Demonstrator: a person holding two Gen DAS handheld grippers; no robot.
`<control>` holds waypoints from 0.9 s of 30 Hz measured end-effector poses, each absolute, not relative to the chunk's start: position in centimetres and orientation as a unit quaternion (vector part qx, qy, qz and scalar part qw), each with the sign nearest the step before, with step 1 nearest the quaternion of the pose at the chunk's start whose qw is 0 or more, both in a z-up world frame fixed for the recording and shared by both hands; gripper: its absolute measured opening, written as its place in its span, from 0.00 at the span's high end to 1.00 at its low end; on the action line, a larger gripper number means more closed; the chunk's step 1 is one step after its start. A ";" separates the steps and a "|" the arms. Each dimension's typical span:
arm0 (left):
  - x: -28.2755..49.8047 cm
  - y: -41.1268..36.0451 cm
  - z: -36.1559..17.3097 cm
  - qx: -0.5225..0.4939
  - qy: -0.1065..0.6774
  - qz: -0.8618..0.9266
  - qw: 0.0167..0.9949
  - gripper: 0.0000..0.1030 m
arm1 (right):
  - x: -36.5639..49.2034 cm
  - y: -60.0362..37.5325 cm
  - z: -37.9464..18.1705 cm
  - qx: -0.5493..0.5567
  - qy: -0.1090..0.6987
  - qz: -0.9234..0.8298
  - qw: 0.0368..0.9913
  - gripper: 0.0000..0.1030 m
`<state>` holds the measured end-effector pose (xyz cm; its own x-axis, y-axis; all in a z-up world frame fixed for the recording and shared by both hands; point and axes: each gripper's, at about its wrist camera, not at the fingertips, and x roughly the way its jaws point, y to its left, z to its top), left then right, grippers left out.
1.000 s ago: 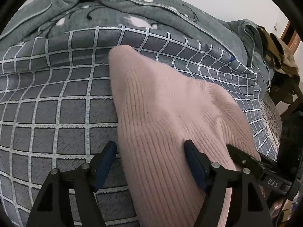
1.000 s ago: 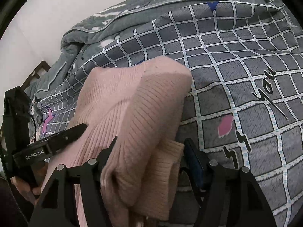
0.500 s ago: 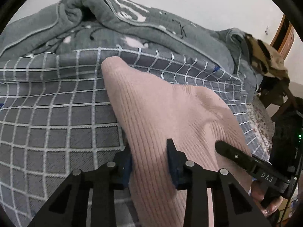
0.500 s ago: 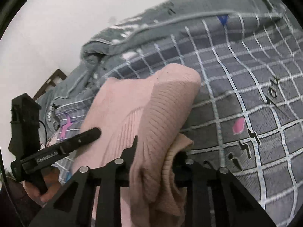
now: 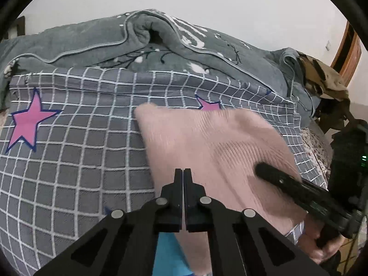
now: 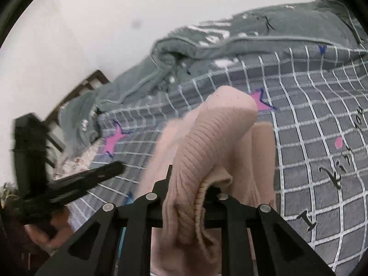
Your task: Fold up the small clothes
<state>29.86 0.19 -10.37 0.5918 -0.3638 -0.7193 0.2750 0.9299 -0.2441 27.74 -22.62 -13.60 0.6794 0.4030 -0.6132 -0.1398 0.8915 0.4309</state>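
Both tongs rose | left tongs (image 5: pixel 183 172) together | right tongs (image 6: pixel 192 179) closing, clamped on pink knit (image 6: pixel 207 142) | checked bedsheet (image 5: pixel 80 149)

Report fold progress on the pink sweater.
Done: pink sweater looks doubled over once, layers showing. In hand: right gripper jaws closing on its bunched edge; left gripper shut at the opposite edge, pinch unclear. Left: lay it flat on the checked bedsheet, finish folding.

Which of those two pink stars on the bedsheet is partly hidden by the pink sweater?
The smaller star, at the sweater's far edge: its lower points are covered. The bigger star lies fully exposed on the checked sheet.
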 end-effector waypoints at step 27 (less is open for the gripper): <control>35.5 0.3 -18.7 -0.166 0.477 -0.230 0.832 0.38 | 33.3 -27.0 -21.4 0.181 0.445 0.119 0.869 0.38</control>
<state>35.49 0.34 -18.74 0.4390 -0.5400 -0.7181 0.2239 0.8398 -0.4946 33.30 -26.98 -21.38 0.5755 0.3678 -0.7305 -0.0463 0.9064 0.4199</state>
